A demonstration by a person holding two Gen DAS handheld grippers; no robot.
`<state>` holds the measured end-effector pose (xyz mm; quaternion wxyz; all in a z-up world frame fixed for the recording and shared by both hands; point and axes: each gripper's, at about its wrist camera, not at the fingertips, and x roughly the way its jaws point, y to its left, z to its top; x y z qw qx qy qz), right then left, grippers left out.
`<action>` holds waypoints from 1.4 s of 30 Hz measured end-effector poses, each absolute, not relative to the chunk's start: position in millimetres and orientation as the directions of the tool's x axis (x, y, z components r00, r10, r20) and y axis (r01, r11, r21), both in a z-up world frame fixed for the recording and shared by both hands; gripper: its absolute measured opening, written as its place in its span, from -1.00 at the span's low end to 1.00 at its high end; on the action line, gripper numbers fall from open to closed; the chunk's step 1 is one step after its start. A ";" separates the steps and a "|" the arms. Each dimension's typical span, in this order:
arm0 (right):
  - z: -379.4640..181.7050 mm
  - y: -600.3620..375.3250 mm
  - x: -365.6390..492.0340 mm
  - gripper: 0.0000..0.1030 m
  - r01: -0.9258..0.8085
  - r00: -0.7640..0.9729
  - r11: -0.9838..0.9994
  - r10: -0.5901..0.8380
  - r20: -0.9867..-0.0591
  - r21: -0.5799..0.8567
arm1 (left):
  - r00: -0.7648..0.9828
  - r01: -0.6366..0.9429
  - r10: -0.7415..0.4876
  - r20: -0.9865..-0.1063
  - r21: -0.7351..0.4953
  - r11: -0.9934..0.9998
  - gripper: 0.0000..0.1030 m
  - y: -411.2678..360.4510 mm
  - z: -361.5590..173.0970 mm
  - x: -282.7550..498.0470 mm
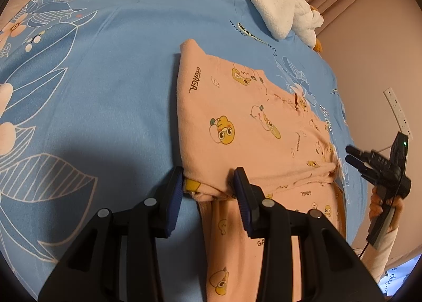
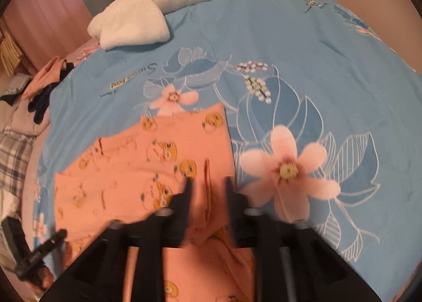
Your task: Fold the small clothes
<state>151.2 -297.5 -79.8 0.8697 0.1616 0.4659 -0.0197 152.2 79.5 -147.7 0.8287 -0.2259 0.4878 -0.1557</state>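
Observation:
A small pink garment (image 1: 232, 122) printed with yellow cartoon animals lies partly folded on the blue floral bedspread (image 1: 118, 91). My left gripper (image 1: 208, 186) is open, its blue-padded fingers straddling the bunched near edge of the fold. In the right wrist view the same garment (image 2: 147, 164) lies at lower left. My right gripper (image 2: 208, 196) is open just above the garment's right edge, the view blurred. The right gripper also shows in the left wrist view (image 1: 353, 155) at the far right, past the garment's end. The left gripper shows in the right wrist view (image 2: 56, 236) at bottom left.
A white plush toy (image 1: 277, 4) with an orange part lies at the far end of the bed; it also shows in the right wrist view (image 2: 147, 9). Dark and pink clothes (image 2: 44, 91) and a plaid fabric (image 2: 13, 154) lie off the bed's left side. A wall (image 1: 369, 51) stands close by.

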 end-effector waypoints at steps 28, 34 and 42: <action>-104.4 -274.1 187.6 -0.92 0.175 0.568 0.977 -0.002 -0.823 0.119 | 0.448 0.049 -0.497 -0.743 -0.535 0.843 -0.16 75.6 -144.0 147.7; -109.8 -267.1 178.7 -0.90 0.143 0.543 0.989 -0.044 -0.839 0.041 | 0.438 0.049 -0.501 -0.746 -0.536 0.843 -0.04 72.2 -142.0 148.7; -89.5 -237.7 165.4 -0.08 0.029 0.591 0.995 0.057 -0.805 0.092 | 0.441 0.064 -0.493 -0.750 -0.521 0.851 0.06 66.7 -140.7 147.4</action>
